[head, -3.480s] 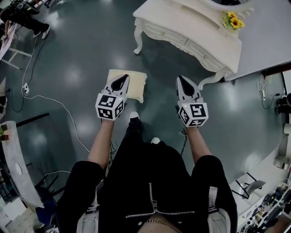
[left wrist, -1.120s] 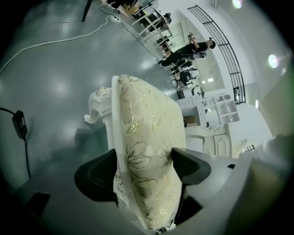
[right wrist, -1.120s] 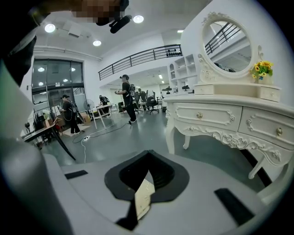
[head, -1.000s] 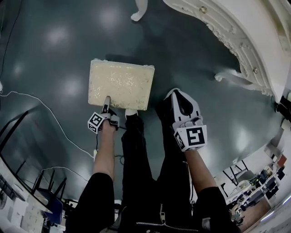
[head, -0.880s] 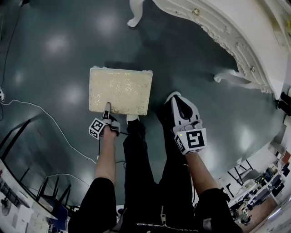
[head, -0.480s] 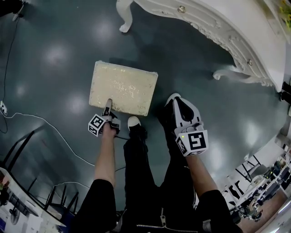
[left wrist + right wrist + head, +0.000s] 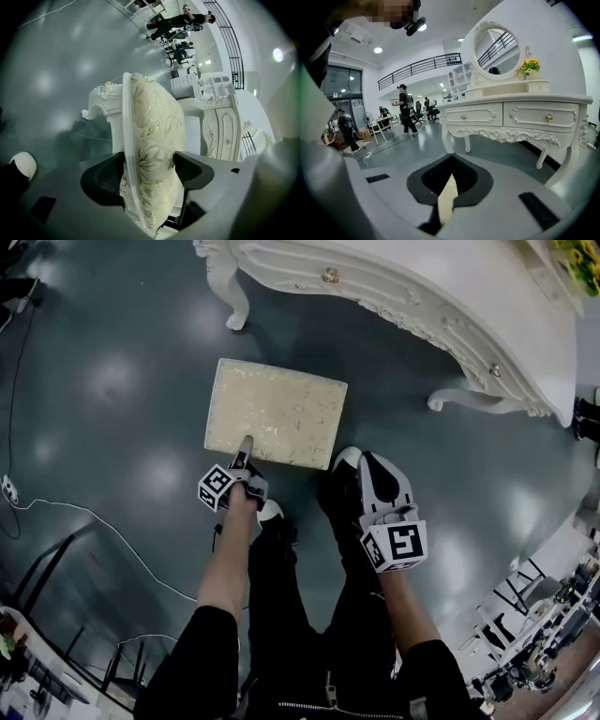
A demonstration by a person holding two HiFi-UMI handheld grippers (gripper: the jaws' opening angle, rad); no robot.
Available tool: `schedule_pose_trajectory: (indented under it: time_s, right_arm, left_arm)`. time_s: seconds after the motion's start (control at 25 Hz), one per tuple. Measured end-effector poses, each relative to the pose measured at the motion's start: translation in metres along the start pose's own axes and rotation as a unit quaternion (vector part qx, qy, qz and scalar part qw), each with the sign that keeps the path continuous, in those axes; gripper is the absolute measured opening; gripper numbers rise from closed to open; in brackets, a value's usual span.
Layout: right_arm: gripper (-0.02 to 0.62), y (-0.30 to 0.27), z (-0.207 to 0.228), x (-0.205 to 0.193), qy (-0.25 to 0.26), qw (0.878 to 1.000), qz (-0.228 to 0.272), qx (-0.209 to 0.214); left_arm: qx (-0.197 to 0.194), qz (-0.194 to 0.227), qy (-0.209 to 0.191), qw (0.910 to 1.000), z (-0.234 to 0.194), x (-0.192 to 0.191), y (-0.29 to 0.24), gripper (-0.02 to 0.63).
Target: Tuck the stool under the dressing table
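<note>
Surroundings: a white dressing table [image 7: 441, 287] fills the top and upper right of the head view. One carved leg [image 7: 223, 292] stands at upper left and another [image 7: 469, 401] at right of centre. A thin cable [image 7: 66, 509] trails over the grey floor [image 7: 112, 381] at lower left.
Stool position: the stool [image 7: 277, 413] stands on the floor at frame centre, near the table front and not under it.
In the way: the person's white-toed shoes [image 7: 270, 511] sit just beside the stool's near edge.
Left gripper [image 7: 244, 448]: arm reaches down and forward. The jaws are clamped on the near edge of the seat, with the cushion and white rim between the pads.
Right gripper [image 7: 366, 465]: held higher, by the stool's lower right corner. The jaws meet at the tips and grip nothing.
Stool axis: the long side runs left to right, dipping slightly to the right, with the far long edge facing the table.
</note>
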State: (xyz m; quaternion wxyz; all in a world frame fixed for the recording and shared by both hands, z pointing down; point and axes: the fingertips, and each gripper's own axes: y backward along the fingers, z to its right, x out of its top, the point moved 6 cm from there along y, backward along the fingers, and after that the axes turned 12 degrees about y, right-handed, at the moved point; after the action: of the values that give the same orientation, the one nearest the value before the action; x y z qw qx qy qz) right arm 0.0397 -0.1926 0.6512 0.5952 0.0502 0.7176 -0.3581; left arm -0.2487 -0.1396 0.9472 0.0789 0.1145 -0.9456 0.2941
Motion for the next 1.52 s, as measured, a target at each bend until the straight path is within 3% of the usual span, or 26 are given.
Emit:
schedule_pose_trajectory:
  time_s: [0.28, 0.6, 1.08, 1.52]
  right_arm:
    - [0.008, 0.003, 0.046, -0.003, -0.002, 1.000, 0.010, -0.024]
    - [0.008, -0.011, 0.092, -0.001, 0.005, 0.999, 0.029, -0.030]
    - [0.008, -0.040, 0.132, -0.012, 0.011, 0.999, 0.047, -0.017]
    - [0.008, -0.075, 0.159, -0.021, 0.027, 0.994, 0.101, -0.012]
  left_arm:
    - [-0.005, -0.037, 0.001, 0.9993, 0.028, -0.043, -0.066, 0.344]
    - [-0.021, -0.070, -0.001, 0.9973, 0.067, -0.062, -0.137, 0.342]
    - [-0.046, -0.079, -0.011, 0.9958, 0.112, -0.080, -0.216, 0.337]
    - [-0.102, -0.086, -0.031, 0.9906, 0.156, -0.101, -0.296, 0.325]
